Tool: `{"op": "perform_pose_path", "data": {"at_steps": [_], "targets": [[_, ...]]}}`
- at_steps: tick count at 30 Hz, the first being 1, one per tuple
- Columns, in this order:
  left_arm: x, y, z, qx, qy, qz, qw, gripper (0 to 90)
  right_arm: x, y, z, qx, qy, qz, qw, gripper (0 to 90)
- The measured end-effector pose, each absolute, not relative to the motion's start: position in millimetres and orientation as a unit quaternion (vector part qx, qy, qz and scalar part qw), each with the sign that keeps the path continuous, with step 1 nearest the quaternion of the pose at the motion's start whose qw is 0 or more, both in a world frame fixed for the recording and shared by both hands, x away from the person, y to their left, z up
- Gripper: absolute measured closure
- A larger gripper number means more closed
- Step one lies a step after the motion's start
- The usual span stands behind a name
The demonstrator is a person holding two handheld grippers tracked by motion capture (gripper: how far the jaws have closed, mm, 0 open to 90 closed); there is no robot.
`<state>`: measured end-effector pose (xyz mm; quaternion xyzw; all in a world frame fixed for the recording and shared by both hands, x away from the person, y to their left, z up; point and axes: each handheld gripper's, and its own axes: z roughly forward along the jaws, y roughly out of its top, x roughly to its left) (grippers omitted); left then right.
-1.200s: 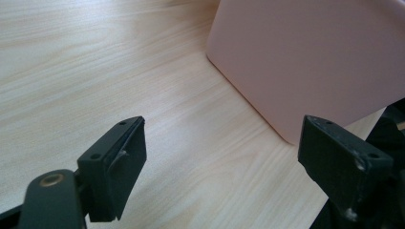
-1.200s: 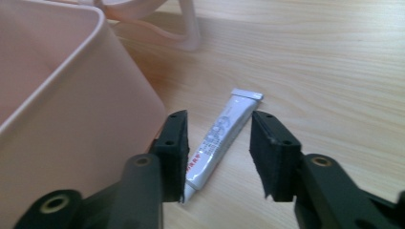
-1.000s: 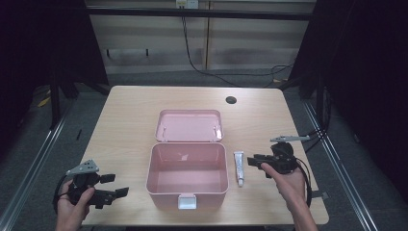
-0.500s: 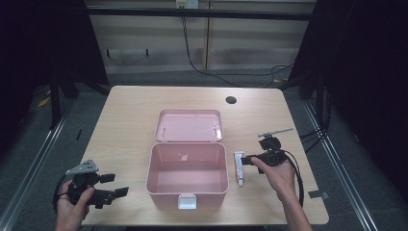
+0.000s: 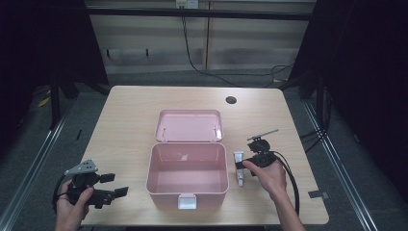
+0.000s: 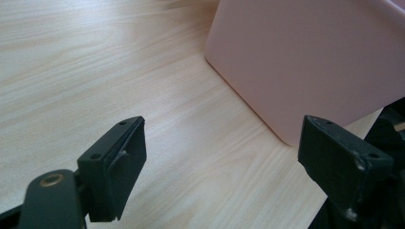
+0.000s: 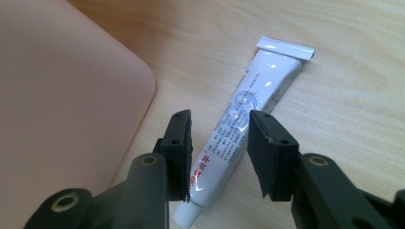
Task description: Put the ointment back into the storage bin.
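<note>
Your right tool (image 5: pixel 242 164) has travelled in from the right part of the bench to the white tube since a second ago; your left tool has kept its place at the near left corner.

Bench (image 5: pixel 130 115): pale wood grain, with a small dark round hole (image 5: pixel 231 100) near the far right.

Box (image 5: pixel 186 175): pink plastic, sitting at the middle of the bench, open and with nothing visible inside. Its lid (image 5: pixel 188 125) lies folded back flat on the far side, and a pale latch (image 5: pixel 186 202) hangs on the near wall. In the left gripper view a rounded corner of the box (image 6: pixel 305 62) fills the upper right; in the right gripper view its wall (image 7: pixel 62 95) takes the left side.

Left tool (image 5: pixel 115 185): held in your left hand (image 5: pixel 72 207) just left of the box, apart from it. Jaws spread wide, nothing between them but bare bench (image 6: pixel 95 71). Grey three-cornered plate (image 5: pixel 82 167) on top.

Right tool (image 7: pixel 218 150): held in your right hand (image 5: pixel 267 178), pointing left toward the box. Jaws partly open and straddling the tube, one on each side. Whether either pad touches the tube, you cannot tell. A black cable (image 5: pixel 291 185) trails back along your forearm.

Tube (image 7: pixel 248 124): white, with printed lettering, lying flat on the bench just right of the box. Crimped flat end points away, cap end toward you. In the high view the tube (image 5: pixel 239 166) lies roughly parallel to the box's right wall.
</note>
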<state>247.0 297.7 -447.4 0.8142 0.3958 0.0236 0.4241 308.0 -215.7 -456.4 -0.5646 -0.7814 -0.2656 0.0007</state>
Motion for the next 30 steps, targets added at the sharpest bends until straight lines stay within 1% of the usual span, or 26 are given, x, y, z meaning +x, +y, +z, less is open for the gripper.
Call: {"op": "perform_pose_path", "data": {"at_steps": [2,20,25,26,30], "targets": [[247,298,-447,0.814,0.395,0.023,0.425,16.8,309,-217,-460,-0.569,-0.781,-0.258,-0.002,63.5],[247,298,-447,0.814,0.395,0.022,0.425,16.7,312,-206,-472,-0.570,-0.788,-0.230,-0.017,62.7],[247,298,-447,0.814,0.394,0.022,0.425,16.7,312,-201,-475,-0.567,-0.796,-0.210,-0.028,66.3],[247,298,-447,0.814,0.395,0.023,0.425,16.8,312,-199,-475,-0.562,-0.800,-0.204,-0.036,67.6],[247,298,-447,0.814,0.395,0.023,0.425,16.8,311,-195,-474,-0.554,-0.809,-0.193,-0.048,68.8]]}}
